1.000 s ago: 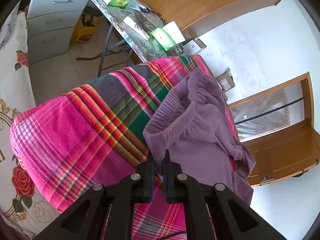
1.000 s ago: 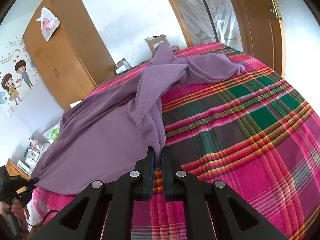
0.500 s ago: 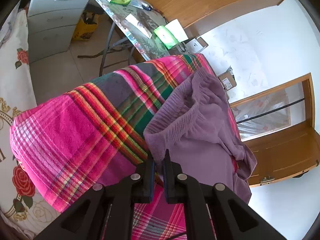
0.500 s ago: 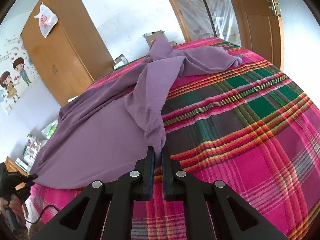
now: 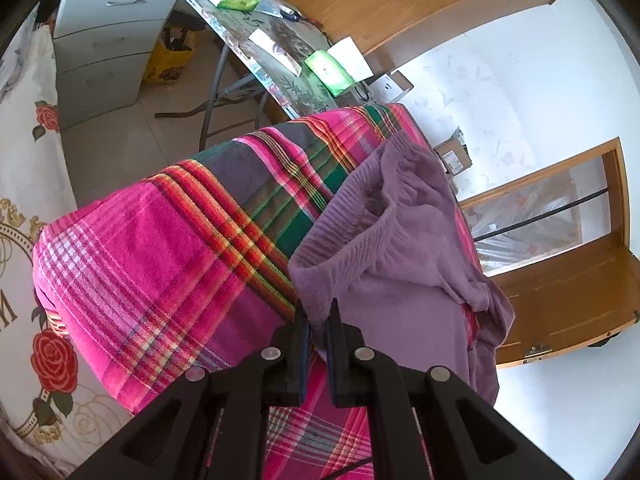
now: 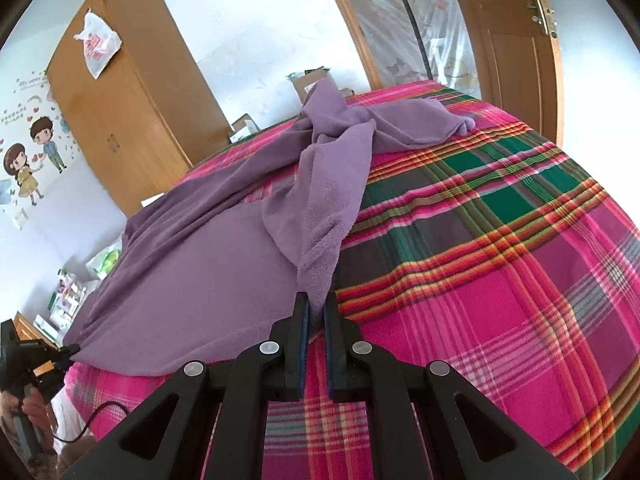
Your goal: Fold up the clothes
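Across the bed, a plaid blanket [image 6: 500,264] in pink, green and orange covered the whole working surface and served as the folding ground. On it lay the purple fleece trousers [image 6: 192,272], the task's garment, spread unevenly: one broad panel rested fairly flat toward the left in the right wrist view, while a leg was twisted and bunched near the far edge. The ribbed waistband [image 5: 360,216] stood open and raised in the left wrist view, apparently because it was being lifted from one corner. No finished fold was visible; the garment lay rumpled and only partly flattened.

The left gripper [image 5: 318,320] had its fingers closed to a narrow gap on the waistband's corner, fabric pinched between the pads. The right gripper [image 6: 316,312] was likewise nearly closed, clamped on a narrow end of fleece that rose in a taut ridge away from it. Judged from these two holds at opposite ends, the cloth was being tensioned to straighten it, whether for laying out or for bringing over.
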`<state>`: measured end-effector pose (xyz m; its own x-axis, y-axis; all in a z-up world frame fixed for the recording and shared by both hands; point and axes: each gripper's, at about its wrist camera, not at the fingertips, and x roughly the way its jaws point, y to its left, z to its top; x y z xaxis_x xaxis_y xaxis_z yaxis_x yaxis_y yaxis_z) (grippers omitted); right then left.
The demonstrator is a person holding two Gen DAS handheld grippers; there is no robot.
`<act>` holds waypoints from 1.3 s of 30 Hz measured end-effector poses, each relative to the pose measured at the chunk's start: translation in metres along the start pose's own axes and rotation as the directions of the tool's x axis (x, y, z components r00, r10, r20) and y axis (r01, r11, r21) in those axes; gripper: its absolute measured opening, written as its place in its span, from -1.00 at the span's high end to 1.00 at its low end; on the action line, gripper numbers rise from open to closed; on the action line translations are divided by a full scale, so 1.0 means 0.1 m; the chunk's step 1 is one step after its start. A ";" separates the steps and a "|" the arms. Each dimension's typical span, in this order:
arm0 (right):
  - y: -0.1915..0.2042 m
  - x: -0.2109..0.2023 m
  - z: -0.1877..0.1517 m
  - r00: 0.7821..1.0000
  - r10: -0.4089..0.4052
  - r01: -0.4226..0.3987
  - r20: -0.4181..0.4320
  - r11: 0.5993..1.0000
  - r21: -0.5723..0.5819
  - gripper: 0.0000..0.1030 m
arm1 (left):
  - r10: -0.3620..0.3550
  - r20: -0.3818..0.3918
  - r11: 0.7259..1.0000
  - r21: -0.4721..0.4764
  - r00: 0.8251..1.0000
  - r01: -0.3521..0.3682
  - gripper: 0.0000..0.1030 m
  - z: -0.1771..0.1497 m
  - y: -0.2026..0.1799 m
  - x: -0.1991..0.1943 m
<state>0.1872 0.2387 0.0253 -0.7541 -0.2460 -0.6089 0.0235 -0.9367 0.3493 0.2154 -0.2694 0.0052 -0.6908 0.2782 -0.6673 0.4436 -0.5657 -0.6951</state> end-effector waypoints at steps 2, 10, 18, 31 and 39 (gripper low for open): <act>0.00 -0.02 -0.01 1.000 -0.001 0.001 0.001 1.000 0.001 0.87 | -0.002 -0.004 1.000 -0.003 1.000 0.002 0.86 -0.01 0.01 -0.01; -0.01 -0.10 -0.06 1.000 0.000 0.000 0.002 1.000 0.013 0.87 | 0.007 -0.017 1.000 -0.002 1.000 -0.007 0.86 -0.05 0.06 -0.04; -0.02 -0.17 -0.06 1.000 0.002 -0.002 0.004 1.000 0.023 0.87 | -0.004 -0.020 1.000 -0.002 1.000 0.004 0.86 -0.08 0.09 -0.11; -0.11 -0.05 -0.17 0.998 -0.010 0.011 -0.062 1.000 0.011 0.86 | 0.014 -0.042 1.000 0.008 0.999 -0.014 0.79 -0.07 0.12 -0.09; -0.17 -0.07 -0.15 0.994 0.032 -0.032 -0.104 0.999 0.001 0.78 | 0.072 0.025 0.994 0.081 0.997 -0.074 0.68 -0.07 0.05 -0.37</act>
<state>0.2020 0.2525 0.0125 -0.6809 -0.3003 -0.6679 0.0473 -0.9282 0.3691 0.2468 -0.2771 0.0246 -0.6712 0.2173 -0.7087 0.4458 -0.6455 -0.6202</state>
